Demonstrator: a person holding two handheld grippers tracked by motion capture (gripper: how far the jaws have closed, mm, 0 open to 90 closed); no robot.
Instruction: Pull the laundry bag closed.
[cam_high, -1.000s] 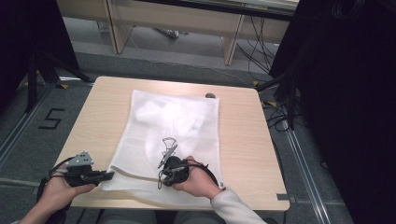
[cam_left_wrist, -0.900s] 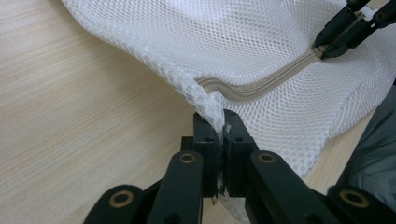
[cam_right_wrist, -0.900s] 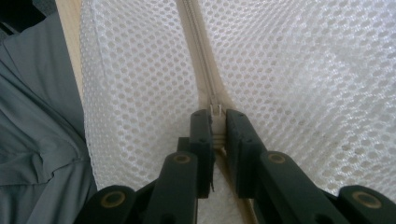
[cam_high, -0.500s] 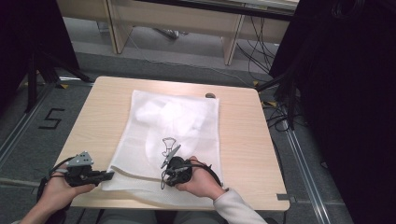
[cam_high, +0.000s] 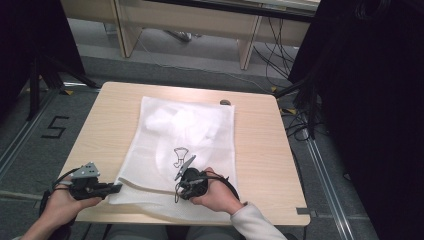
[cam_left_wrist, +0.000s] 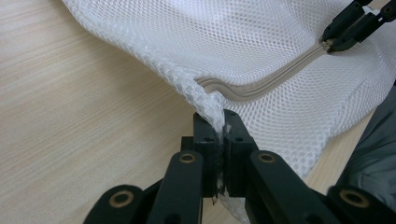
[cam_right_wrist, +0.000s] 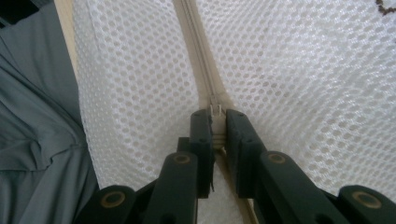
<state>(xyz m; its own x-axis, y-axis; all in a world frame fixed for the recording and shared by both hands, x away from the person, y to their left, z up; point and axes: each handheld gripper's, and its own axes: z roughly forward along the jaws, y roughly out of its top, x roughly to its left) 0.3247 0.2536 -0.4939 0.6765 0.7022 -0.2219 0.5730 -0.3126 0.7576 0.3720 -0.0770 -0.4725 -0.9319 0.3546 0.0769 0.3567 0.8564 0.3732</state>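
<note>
White mesh bag (cam_high: 185, 150) lying flat mid-table (cam_high: 260, 150), zipper (cam_left_wrist: 275, 79) along its near edge; left gripper (cam_left_wrist: 218, 135) clamped on the bag's near-left corner; right gripper (cam_right_wrist: 217, 123) pinched tight on the zipper pull (cam_right_wrist: 215, 110), roughly midway along that zipper.

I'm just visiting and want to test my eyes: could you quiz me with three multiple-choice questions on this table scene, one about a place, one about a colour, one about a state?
1. Where does the left gripper grip the mesh bag?
A. its corner
B. its middle
C. its far edge

2. What colour is the mesh bag?
A. blue
B. white
C. red

3. How do the right gripper jaws stand?
A. wide open
B. shut on the zipper pull
C. shut on nothing

Answers: 1 A, mesh corner is pinched between its jaws; 2 B, white netting on the wooden table; 3 B, the metal pull sits between the closed pads.
</note>
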